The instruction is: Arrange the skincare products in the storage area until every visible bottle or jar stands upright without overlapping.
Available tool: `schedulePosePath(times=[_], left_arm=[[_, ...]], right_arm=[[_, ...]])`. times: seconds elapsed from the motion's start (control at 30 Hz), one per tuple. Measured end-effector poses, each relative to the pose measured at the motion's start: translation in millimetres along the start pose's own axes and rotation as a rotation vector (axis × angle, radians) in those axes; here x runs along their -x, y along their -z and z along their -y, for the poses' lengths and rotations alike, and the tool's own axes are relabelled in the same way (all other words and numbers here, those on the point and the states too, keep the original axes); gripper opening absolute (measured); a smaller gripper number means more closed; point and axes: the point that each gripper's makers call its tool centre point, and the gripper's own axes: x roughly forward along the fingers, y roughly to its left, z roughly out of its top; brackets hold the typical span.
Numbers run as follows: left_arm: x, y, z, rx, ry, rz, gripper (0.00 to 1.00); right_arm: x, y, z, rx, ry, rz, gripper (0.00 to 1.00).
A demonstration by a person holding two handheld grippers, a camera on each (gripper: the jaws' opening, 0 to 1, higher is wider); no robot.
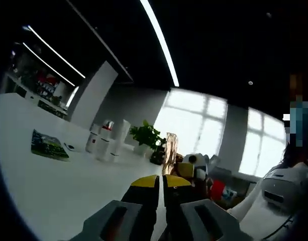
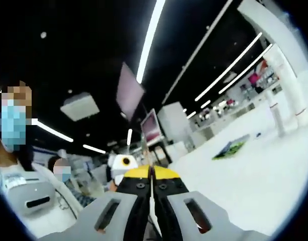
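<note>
Standing upright in a tight cluster on the white desk [image 1: 48,186], well ahead and left of the left tongs [image 1: 162,188]: white skincare bottles [image 1: 106,140], likely light, rigid, slippery plastic, best pinched mid-body. Keeping both left and right tongs [image 2: 151,188] closed tight, gripping nothing.

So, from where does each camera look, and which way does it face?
Left gripper view: rides on the left claw, low over the white table, facing the skincare bottles, a potted plant and bright windows; its shut jaws rise from the bottom.
Right gripper view: rides on the right claw, tilted up toward the dark ceiling lights; its shut jaws show too.
Both share the table and the green booklet.
</note>
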Motion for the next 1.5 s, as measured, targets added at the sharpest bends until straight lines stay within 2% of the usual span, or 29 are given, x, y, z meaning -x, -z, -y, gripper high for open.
schedulePosePath(times=[0.23,0.43,0.47,0.6,0.73,0.9,0.97,1.03,1.07,1.13,1.17,1.3,1.4,1.43,1.5], left_arm=[[-3,1.9,2.7,0.034,0.027,-0.002,0.01],[-2,2.3,3.7,0.088,0.037,-0.018,0.00],[-2,4.4,1.4,0.125,0.019,-0.036,0.00],[-2,0.1,-6.8,0.187,-0.011,-0.042,0.00],[-3,-2.8,-13.1,0.205,-0.031,-0.053,0.00],[-7,-4.7,-25.3,0.235,-0.085,-0.076,0.00],[-10,-4.6,-28.9,0.246,-0.095,-0.086,0.00],[-14,-5.9,-33.9,0.274,-0.097,-0.096,0.00],[-19,-10.0,-37.5,0.330,-0.085,-0.091,0.00],[-23,-13.0,-41.7,0.371,-0.087,-0.087,0.00],[-28,-15.4,-45.8,0.384,-0.078,-0.097,0.00],[-50,-26.4,-62.4,0.471,-0.056,-0.158,0.00],[-65,-35.6,-71.6,0.552,-0.030,-0.174,0.00],[-71,-39.7,-81.3,0.597,-0.041,-0.177,0.00],[-81,-43.5,-105.1,0.606,-0.095,-0.190,0.00]], right_arm=[[-1,2.5,0,-0.021,0.004,0.002,0.00],[-2,3.9,0,0.062,0.047,-0.018,0.00],[-2,6.4,2,0.146,0.070,-0.042,0.00],[-1,10.4,10,0.277,0.139,-0.081,0.00],[-1,12.1,12,0.303,0.163,-0.094,0.01],[2,11.1,18,0.308,0.194,-0.103,0.02],[4,10.5,23,0.326,0.227,-0.112,0.02],[5,10.3,27,0.334,0.249,-0.119,0.01],[7,8.8,30,0.336,0.268,-0.115,0.01],[8,7.7,33,0.335,0.284,-0.115,0.00],[12,4.8,41,0.344,0.329,-0.111,0.00],[18,1.1,51,0.403,0.390,-0.122,0.00],[21,-0.3,53,0.436,0.413,-0.130,0.00],[21,-0.8,53,0.439,0.416,-0.131,0.00],[22,-3.4,53,0.441,0.419,-0.122,0.00]])
